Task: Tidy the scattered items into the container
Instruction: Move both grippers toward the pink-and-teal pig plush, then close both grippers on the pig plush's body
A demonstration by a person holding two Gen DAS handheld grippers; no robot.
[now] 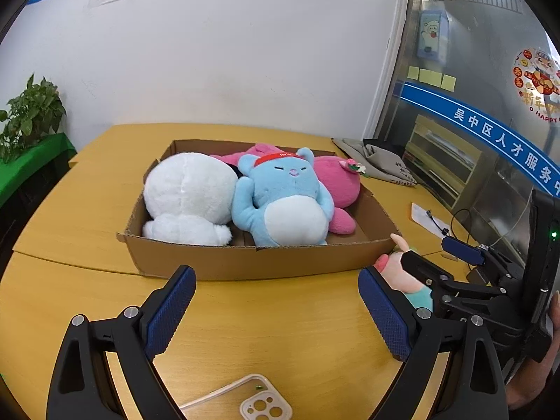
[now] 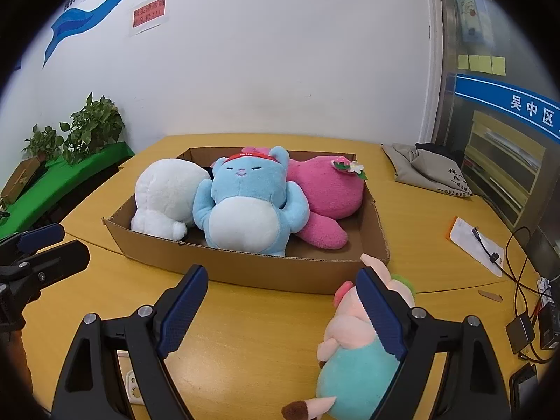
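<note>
Left gripper (image 1: 276, 311) low over the yellow table (image 1: 87, 210), jaws spread wide, nothing between the blue pads, only bare tabletop. Clear phone case (image 1: 260, 406) lies flat at the very bottom edge of the left wrist view, under that gripper. Right gripper (image 2: 281, 311) also spread wide and gripping nothing; small pig plush (image 2: 353, 350) in a teal outfit lies on the table by its right finger, which crosses in front of the toy; can't tell whether the pad touches it. Same pig plush seen past the left gripper's right finger in the left wrist view, partly hidden by the right gripper's black frame. Pig plush sits just outside the near right corner of the cardboard box (image 1: 245, 262), still on the table, not in the box. A hand (image 1: 554, 311) shows at the far right edge holding the right gripper's body. Inside the box, left to right: white plush (image 1: 189, 199), blue plush (image 1: 283, 203) with a red headband lying on its back, pink plush (image 1: 339, 182) with a strawberry-and-flower trim, all packed close, touching. Right of the box: white paper with a black cable (image 2: 477, 245), further back a grey cloth bag (image 2: 427, 168). Far left, potted plants (image 2: 91, 126) on a green-covered surface against the white wall.
</note>
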